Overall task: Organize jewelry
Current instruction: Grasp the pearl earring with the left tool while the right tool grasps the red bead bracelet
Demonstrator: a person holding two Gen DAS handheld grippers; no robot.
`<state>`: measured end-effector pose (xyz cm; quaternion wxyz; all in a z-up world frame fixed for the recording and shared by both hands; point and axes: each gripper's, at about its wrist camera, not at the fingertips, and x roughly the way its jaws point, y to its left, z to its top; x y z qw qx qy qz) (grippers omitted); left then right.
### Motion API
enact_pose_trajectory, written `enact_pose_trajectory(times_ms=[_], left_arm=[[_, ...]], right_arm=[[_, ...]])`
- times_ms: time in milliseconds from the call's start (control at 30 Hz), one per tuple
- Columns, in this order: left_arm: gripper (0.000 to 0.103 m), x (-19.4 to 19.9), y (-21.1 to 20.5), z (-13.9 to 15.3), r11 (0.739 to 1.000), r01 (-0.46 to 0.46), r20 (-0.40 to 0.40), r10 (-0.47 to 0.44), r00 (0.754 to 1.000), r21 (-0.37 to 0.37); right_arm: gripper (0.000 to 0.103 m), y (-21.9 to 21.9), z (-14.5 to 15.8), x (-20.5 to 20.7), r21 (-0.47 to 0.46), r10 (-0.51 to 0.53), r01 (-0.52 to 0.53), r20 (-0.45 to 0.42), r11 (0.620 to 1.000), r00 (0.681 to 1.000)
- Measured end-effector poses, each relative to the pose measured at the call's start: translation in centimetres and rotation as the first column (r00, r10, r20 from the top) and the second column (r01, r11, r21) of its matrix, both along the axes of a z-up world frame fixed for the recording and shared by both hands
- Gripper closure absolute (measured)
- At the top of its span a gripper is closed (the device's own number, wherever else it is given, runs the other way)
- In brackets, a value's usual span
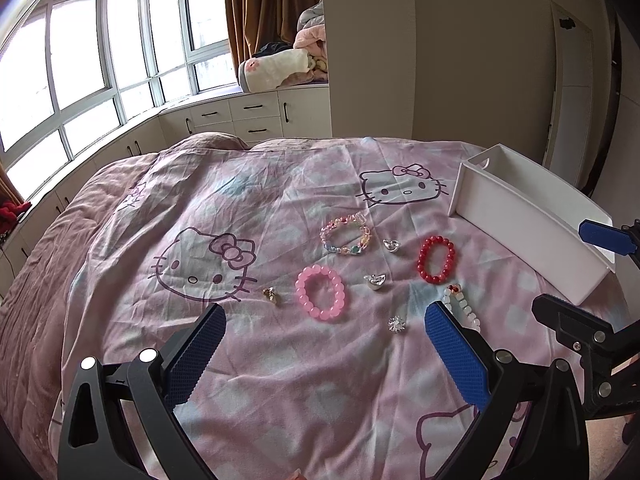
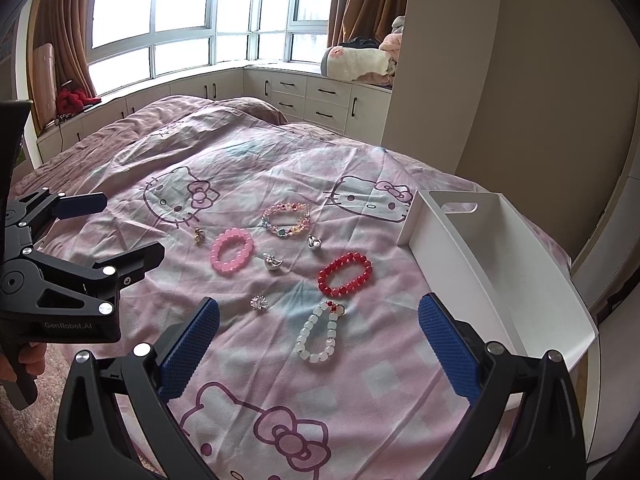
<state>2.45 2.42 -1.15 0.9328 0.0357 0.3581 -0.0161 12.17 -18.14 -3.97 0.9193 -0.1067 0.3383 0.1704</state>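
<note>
between right claw [image 2: 319,316] fingers: white bracelet [image 2: 318,334], untouched.

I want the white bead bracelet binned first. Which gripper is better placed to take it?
Right. The white bead bracelet lies just ahead between the open right gripper's fingers, with the white bin on its side.

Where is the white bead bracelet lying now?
The white bead bracelet lies on the bedspread, low in the right wrist view, just in front of the red bracelet and left of the white tray.
</note>
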Motion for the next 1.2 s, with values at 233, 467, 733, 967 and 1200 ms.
enact_pose_trajectory(times_ms=[233, 467, 733, 967, 1200], left_arm=[[0.002, 4.9, 0.4, -1.1, 0.999, -0.019, -0.048, 0.021, 0.999, 0.032], [0.002, 8.8, 2.3, -3.6, 0.999, -0.042, -0.107, 0.041, 0.993, -0.005], [0.002, 11.5, 4.4, -7.9, 0.997, -0.074, -0.173, 0.070, 0.982, -0.018], [0.008, 12.7, 6.0, -10.8, 0.994, -0.102, -0.211, 0.094, 0.973, -0.028], [0.036, 13.8, 6.9, -13.2, 0.991, -0.135, -0.240, 0.126, 0.962, -0.022]], right_arm=[[0.005, 0.1, -1.3, 4.0, 0.032, -0.012, 0.013, -0.035, 0.999, 0.999], [0.017, -0.6, -3.4, 8.5, 0.060, -0.046, 0.052, -0.095, 0.997, 0.994], [0.032, -0.6, -7.5, 13.1, 0.004, -0.089, 0.091, -0.156, 0.996, 0.984], [0.041, -0.5, -10.8, 15.3, -0.055, -0.142, 0.134, -0.181, 0.989, 0.973], [0.060, -0.7, -13.4, 16.5, -0.070, -0.155, 0.142, -0.237, 0.987, 0.959]])
